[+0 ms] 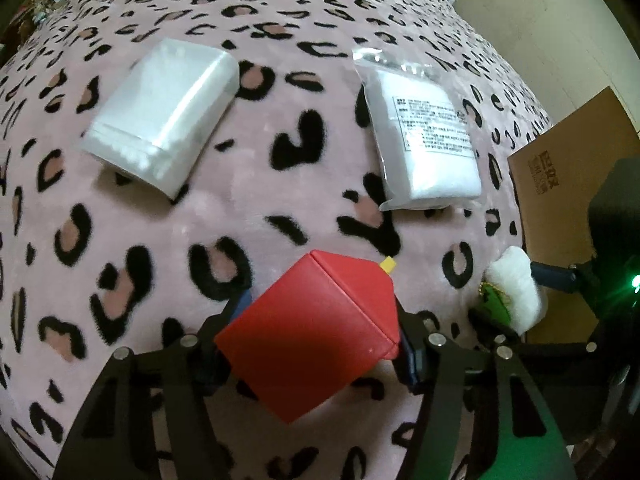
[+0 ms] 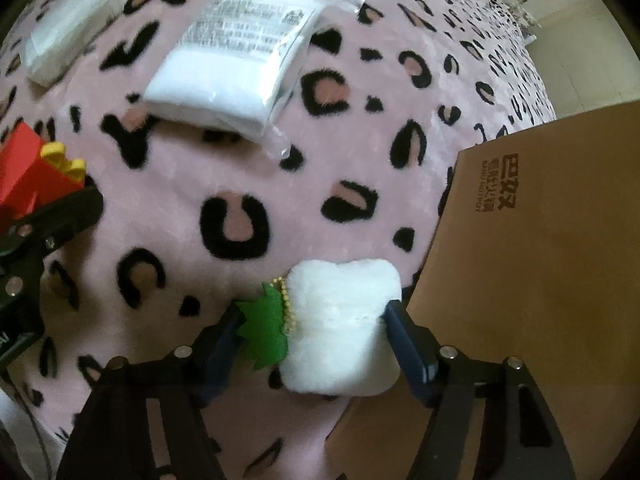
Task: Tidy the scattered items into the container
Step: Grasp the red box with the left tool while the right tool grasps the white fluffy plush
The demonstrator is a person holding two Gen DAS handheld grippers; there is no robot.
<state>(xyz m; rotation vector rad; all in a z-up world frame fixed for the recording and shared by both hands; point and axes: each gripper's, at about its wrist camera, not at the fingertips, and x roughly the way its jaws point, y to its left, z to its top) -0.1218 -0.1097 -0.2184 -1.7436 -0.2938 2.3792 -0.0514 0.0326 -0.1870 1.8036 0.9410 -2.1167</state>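
On the leopard-print blanket [image 1: 248, 200], two items are in grippers at once. The left gripper [image 1: 324, 340] is clamped on a red box [image 1: 308, 336] with yellow bits at its top, held corner-on between the pads. The right gripper [image 2: 312, 332] has its jaws around a white plush [image 2: 340, 320] with a green leaf tag [image 2: 266, 334]; the right pad touches the fluff, the left pad sits on the leaf, so it looks clamped, though lightly. The cardboard box [image 2: 540, 280] lies just beside the plush, to the right. Two white packs are not yet collected: a labelled bag [image 1: 428, 140] and a plain pack [image 1: 160, 108], both farther up the blanket.

Risks, as judged:
- The red box is gripped across a corner, so it may pivot or slide out when lifted.
- The plush is soft and the left pad bears on the thin leaf, so it may slip or dangle by its bead chain.
- Both grippers are near each other and near the cardboard flap, so they may collide or knock the flap.
- The slick bags may slide on a later pick.
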